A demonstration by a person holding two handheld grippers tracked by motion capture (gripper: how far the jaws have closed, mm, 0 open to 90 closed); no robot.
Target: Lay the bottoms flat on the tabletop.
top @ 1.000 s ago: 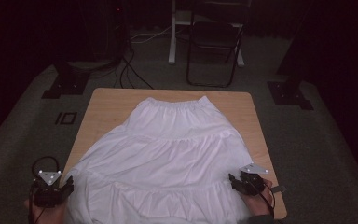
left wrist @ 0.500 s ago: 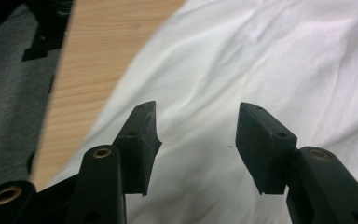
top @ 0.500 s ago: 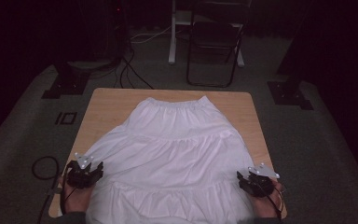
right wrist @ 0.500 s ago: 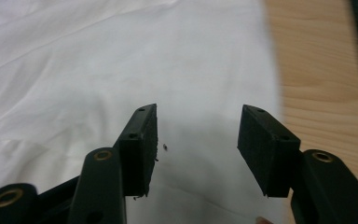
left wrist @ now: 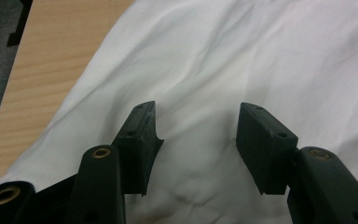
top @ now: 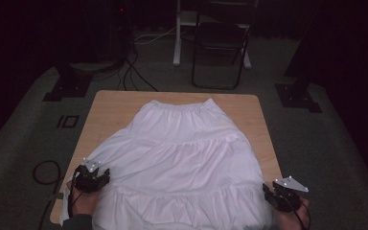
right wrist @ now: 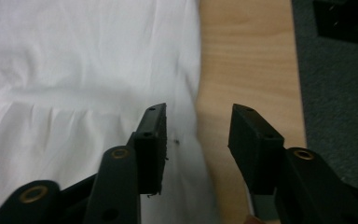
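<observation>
A white tiered skirt (top: 182, 153) lies spread flat on the wooden table (top: 110, 108), waistband at the far end and hem toward me. My left gripper (top: 103, 175) hovers over the skirt's near left edge. In the left gripper view its jaws (left wrist: 196, 122) stand apart over the white cloth (left wrist: 242, 56); they have just been opening a little and nothing is pinched between them. My right gripper (top: 268, 194) is at the skirt's near right edge. Its jaws (right wrist: 198, 122) have just been closing but are still open. They straddle the line where the cloth (right wrist: 74, 70) meets the bare wood (right wrist: 247, 60).
A black folding chair (top: 220, 43) and a white post (top: 177, 33) stand on the carpet beyond the table. Black stand bases (top: 67, 86) (top: 299, 96) flank the far corners. Cables (top: 134, 72) run behind, and a cable loop (top: 45, 170) lies left of the table.
My left gripper came in from beyond the table's left edge onto the skirt's left side. My right gripper slid outward and nearer to me along the skirt's right edge.
</observation>
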